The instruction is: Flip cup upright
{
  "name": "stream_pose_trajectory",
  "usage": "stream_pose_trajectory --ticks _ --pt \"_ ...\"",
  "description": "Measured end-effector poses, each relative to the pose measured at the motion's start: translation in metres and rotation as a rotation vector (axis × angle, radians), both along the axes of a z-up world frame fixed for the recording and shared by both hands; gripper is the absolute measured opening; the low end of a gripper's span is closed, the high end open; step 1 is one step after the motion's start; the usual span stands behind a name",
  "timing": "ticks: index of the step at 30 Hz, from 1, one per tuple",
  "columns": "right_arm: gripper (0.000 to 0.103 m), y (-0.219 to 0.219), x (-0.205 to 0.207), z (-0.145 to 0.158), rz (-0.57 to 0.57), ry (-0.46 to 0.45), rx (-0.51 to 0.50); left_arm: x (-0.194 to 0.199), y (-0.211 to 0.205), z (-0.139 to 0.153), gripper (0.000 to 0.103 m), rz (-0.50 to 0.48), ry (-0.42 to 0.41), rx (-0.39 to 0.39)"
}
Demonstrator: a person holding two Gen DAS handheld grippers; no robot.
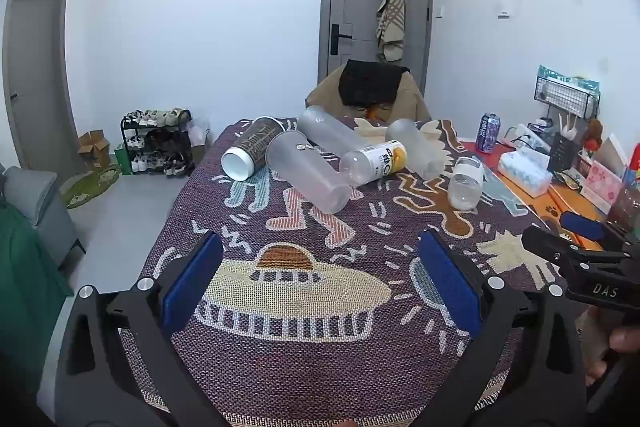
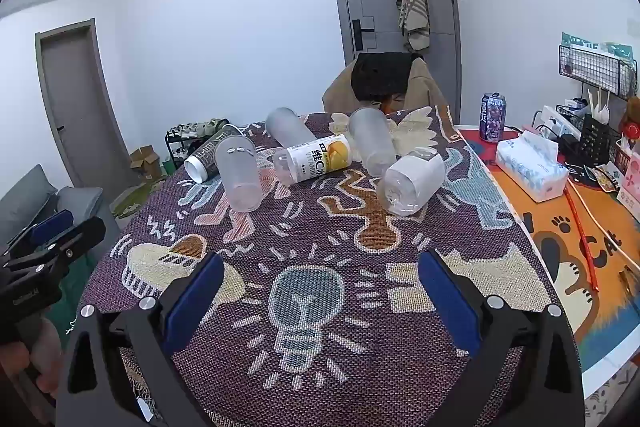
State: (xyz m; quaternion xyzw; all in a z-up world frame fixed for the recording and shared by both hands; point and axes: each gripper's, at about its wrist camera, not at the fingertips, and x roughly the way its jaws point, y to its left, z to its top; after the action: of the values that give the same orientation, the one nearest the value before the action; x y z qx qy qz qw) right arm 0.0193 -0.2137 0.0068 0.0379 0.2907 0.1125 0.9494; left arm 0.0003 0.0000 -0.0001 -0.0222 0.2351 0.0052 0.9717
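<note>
Several cups and bottles lie on their sides on the patterned tablecloth [image 1: 304,367]. The nearest frosted plastic cup [image 1: 308,177] shows in the right wrist view [image 2: 238,175] too. Behind it lie a dark paper cup [image 1: 250,151], two more frosted cups [image 1: 328,131] [image 1: 416,147], a yellow-labelled bottle [image 1: 374,163] and a clear white-labelled bottle [image 1: 466,183]. My left gripper [image 1: 320,283] is open and empty, hovering over the near table, well short of the cups. My right gripper [image 2: 320,303] is open and empty too; it also shows in the left wrist view [image 1: 576,231].
To the right stand a drink can [image 2: 493,117], a tissue box [image 2: 532,169], a wire rack [image 2: 596,67] and small clutter on an orange mat [image 2: 560,227]. A chair with clothes [image 2: 384,83] stands behind the table. A shoe rack [image 1: 158,143] stands on the floor at left.
</note>
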Motion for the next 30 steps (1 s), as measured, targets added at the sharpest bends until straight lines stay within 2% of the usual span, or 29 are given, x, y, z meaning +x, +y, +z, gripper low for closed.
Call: stream_pose_trajectory --ticks 30 --pt "0.096 0.0037 0.0045 -0.0030 0.018 0.012 -0.002 0.0042 0.0061 -0.0037 0.098 0.013 0.015 -0.003"
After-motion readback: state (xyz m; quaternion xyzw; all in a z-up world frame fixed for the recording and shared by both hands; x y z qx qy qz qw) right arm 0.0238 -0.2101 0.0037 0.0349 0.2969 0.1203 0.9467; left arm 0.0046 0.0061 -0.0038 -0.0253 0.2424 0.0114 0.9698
